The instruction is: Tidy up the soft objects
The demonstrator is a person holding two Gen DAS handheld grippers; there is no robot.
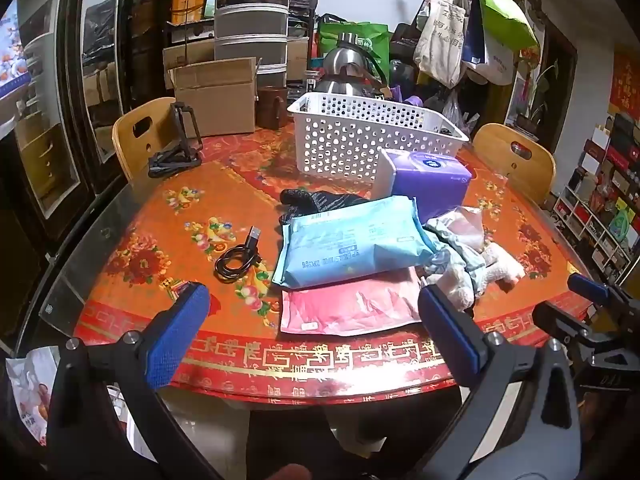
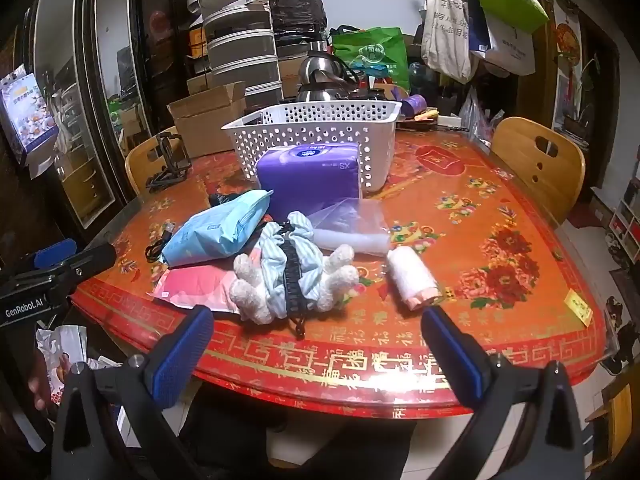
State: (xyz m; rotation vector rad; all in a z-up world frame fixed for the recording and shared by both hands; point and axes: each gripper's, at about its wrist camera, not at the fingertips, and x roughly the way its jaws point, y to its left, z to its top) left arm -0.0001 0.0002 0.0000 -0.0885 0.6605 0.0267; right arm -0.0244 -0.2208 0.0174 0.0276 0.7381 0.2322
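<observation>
A white perforated basket stands at the back of the red table. In front of it lie a purple pack, a light blue wipes pack, a pink flat pack, a black glove, a white plush toy in striped cloth, a clear plastic bag and a white roll. My left gripper is open near the front edge, before the pink pack. My right gripper is open just before the plush toy.
A black USB cable lies left of the wipes pack. A black folding stand, a cardboard box and a steel kettle stand at the back. Wooden chairs flank the table.
</observation>
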